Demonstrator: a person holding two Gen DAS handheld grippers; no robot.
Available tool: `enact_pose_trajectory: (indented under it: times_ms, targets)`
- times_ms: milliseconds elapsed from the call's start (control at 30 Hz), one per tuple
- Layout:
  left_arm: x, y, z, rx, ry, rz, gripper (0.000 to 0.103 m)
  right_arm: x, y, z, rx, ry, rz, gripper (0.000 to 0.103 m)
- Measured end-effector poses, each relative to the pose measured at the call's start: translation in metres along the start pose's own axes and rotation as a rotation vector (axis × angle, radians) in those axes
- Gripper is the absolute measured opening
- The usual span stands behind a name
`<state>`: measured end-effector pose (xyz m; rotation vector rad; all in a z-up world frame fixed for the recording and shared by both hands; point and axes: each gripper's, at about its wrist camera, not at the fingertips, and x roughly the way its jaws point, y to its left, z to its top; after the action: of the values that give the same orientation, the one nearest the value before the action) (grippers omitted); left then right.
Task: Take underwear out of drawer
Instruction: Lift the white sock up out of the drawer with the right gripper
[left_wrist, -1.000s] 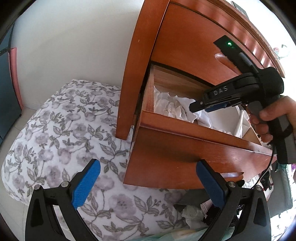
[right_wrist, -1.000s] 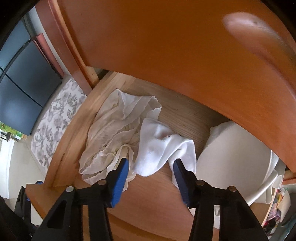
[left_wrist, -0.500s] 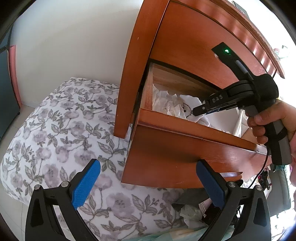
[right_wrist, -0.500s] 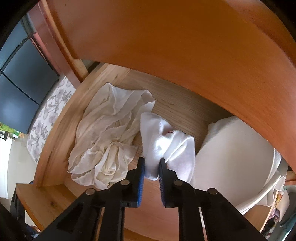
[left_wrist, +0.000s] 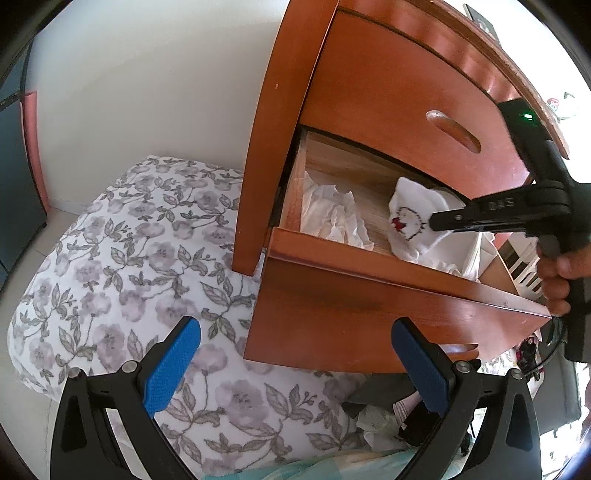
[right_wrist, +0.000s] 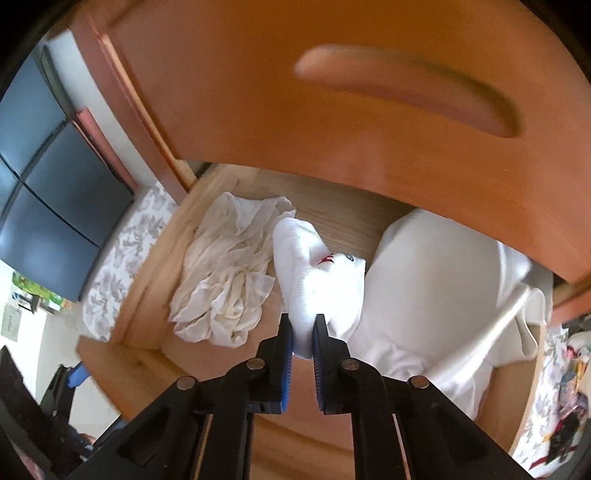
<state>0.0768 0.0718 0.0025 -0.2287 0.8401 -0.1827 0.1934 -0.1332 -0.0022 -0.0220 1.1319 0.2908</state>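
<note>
The open wooden drawer (left_wrist: 369, 314) holds white underwear (right_wrist: 321, 273) with a small red and black print. My right gripper (right_wrist: 303, 325) is shut on its near edge; its jaws have just been closing with the fabric between them. In the left wrist view the underwear (left_wrist: 410, 218) hangs lifted above the drawer floor from the right gripper (left_wrist: 434, 223), which a hand holds. My left gripper (left_wrist: 295, 326) stands open and empty in front of the drawer's front panel.
A crumpled cream cloth (right_wrist: 225, 273) lies at the drawer's left, a folded white garment (right_wrist: 436, 280) at its right. The shut upper drawer front (right_wrist: 406, 88) overhangs the opening. Floral bedding (left_wrist: 129, 258) lies left of the dresser, clutter (left_wrist: 388, 421) below it.
The right gripper's jaws closed on the white underwear and pulled it up and back from the drawer floor, showing its print. The left gripper stayed open and barely moved.
</note>
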Motion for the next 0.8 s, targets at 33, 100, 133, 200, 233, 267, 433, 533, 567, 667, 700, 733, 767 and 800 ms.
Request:
enact_pose_trajectory:
  times_ms: [33,100,133,200,233,267,433,533,567,667,700,733,767,800]
  targets:
    - [-0.002,-0.002,0.000,0.003,-0.003,0.002,0.103,-0.007,-0.001,-0.004,0.005,-0.013,0.006,0.010]
    - [-0.006,-0.005,0.000,0.010,-0.006,0.005,0.103,-0.022,-0.005,-0.011,0.020,-0.039,0.017,0.010]
    - [-0.007,-0.007,0.000,0.013,-0.009,0.006,0.103,-0.028,-0.006,-0.014,0.028,-0.051,0.023,0.010]
    - [-0.012,-0.010,0.000,0.018,-0.011,0.009,0.103,-0.042,-0.009,-0.021,0.043,-0.076,0.035,0.010]
    - [-0.013,-0.012,0.000,0.021,-0.012,0.011,0.103,-0.047,-0.010,-0.024,0.049,-0.088,0.040,0.010]
    - [-0.015,-0.013,0.000,0.023,-0.014,0.013,0.103,-0.053,-0.011,-0.027,0.053,-0.102,0.046,0.010]
    - [-0.025,-0.021,-0.002,0.035,-0.020,0.023,0.103,-0.084,-0.018,-0.043,0.077,-0.166,0.072,0.010]
    - [-0.031,-0.026,-0.003,0.042,-0.024,0.027,0.103,-0.101,-0.021,-0.053,0.083,-0.202,0.087,0.010]
    - [-0.033,-0.028,-0.003,0.045,-0.025,0.028,0.103,-0.106,-0.020,-0.056,0.083,-0.213,0.089,0.010]
    - [-0.039,-0.033,-0.005,0.053,-0.029,0.031,0.103,-0.121,-0.023,-0.065,0.090,-0.243,0.100,0.010]
    - [-0.042,-0.036,-0.005,0.057,-0.031,0.032,0.103,-0.126,-0.024,-0.067,0.093,-0.255,0.103,0.010]
    - [-0.043,-0.037,-0.006,0.060,-0.032,0.032,0.103,-0.132,-0.026,-0.070,0.096,-0.267,0.105,0.010]
    - [-0.045,-0.040,-0.006,0.063,-0.033,0.032,0.103,-0.138,-0.027,-0.073,0.100,-0.284,0.109,0.010]
    - [-0.047,-0.041,-0.007,0.066,-0.034,0.032,0.103,-0.144,-0.027,-0.075,0.101,-0.297,0.112,0.010]
